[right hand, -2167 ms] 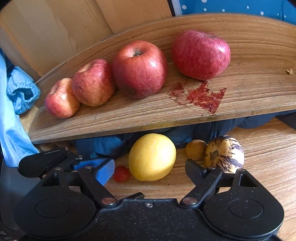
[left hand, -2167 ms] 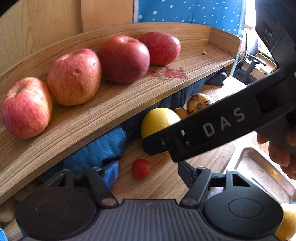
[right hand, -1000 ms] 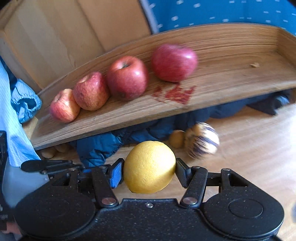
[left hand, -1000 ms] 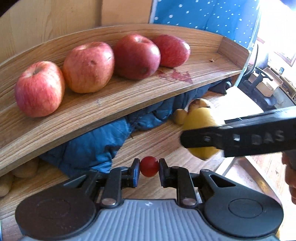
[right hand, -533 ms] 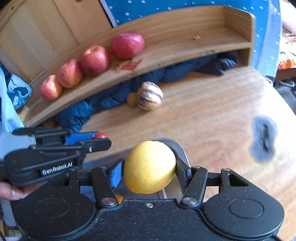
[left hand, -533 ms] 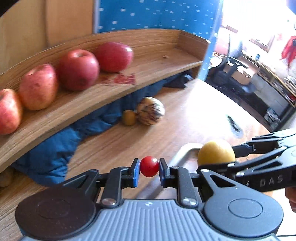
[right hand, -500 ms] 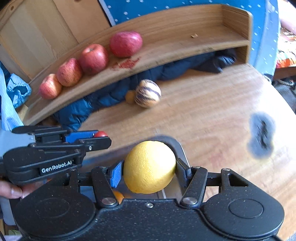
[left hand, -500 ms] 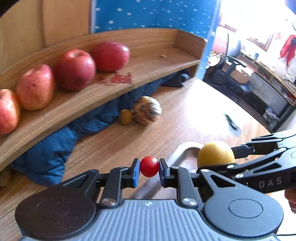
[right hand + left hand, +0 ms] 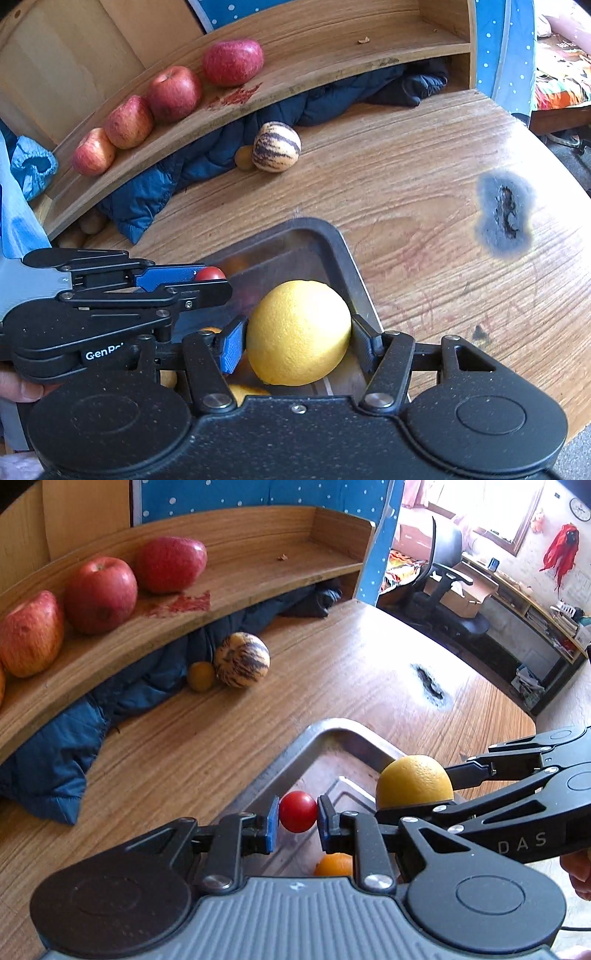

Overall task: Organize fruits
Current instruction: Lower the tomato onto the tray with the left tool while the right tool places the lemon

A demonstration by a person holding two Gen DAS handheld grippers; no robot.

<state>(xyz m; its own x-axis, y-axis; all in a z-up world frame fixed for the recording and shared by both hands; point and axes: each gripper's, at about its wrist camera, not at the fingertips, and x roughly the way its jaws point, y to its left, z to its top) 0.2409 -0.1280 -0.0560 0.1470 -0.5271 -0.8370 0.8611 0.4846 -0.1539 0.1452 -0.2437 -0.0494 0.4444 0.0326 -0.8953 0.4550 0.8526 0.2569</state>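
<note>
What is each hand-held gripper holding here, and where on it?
Left hand-held gripper: small red tomato, pinched across its sides. Right hand-held gripper: yellow lemon, clamped across its middle.

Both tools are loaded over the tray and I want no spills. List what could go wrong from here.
1. The left tool pinches a small cherry tomato; squeezing harder could burst it.
2. The right tool holds the lemon near the metal tray's rim; released there, it might bounce out across the table.
3. The tools sit close together above the tray; they may collide while lowering.
</note>
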